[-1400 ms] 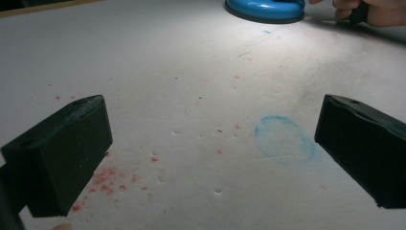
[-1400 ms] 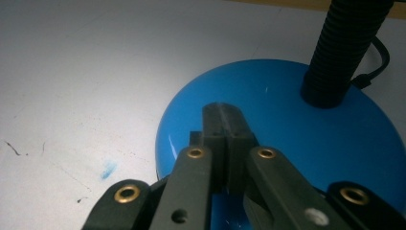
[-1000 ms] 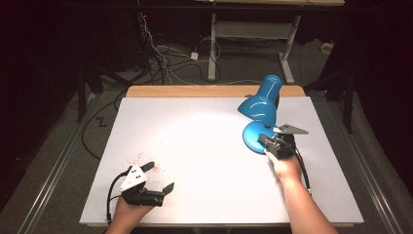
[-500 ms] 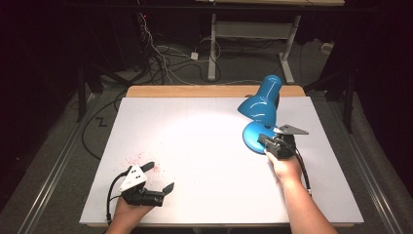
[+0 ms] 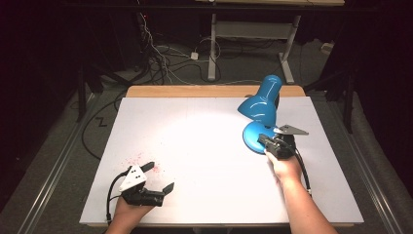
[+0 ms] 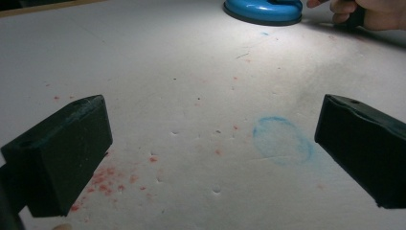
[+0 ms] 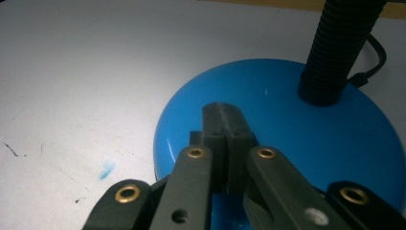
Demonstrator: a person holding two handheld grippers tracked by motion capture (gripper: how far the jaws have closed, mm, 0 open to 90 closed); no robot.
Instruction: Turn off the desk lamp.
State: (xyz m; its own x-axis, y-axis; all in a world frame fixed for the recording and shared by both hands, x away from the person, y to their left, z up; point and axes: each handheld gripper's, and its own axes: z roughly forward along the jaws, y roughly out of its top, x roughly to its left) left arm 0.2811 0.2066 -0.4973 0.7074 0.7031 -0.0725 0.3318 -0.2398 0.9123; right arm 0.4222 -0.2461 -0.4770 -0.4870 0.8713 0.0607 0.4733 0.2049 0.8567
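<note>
We note lamp base [image 7: 287,129]: glossy blue, smooth, looks like painted metal or plastic, hard to tell which. Lamp neck [image 7: 342,48]: black, ribbed, matt. Lamp shade [image 5: 260,102]: same glossy blue. Surface [image 6: 191,72]: white, matt, finely pitted, smudged with red and blue chalky marks; bare wood strip along far edge [image 5: 214,91]. Right hand-held gripper [image 7: 225,139]: matt black jaws, brass-looking rivets on links. Left hand-held gripper [image 6: 210,153]: jaw pads dull black, rubbery-looking.

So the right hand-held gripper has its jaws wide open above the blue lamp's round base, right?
Not quite. The right hand-held gripper is above the blue lamp's round base, but its jaws are shut together, as the right gripper view shows.
</note>
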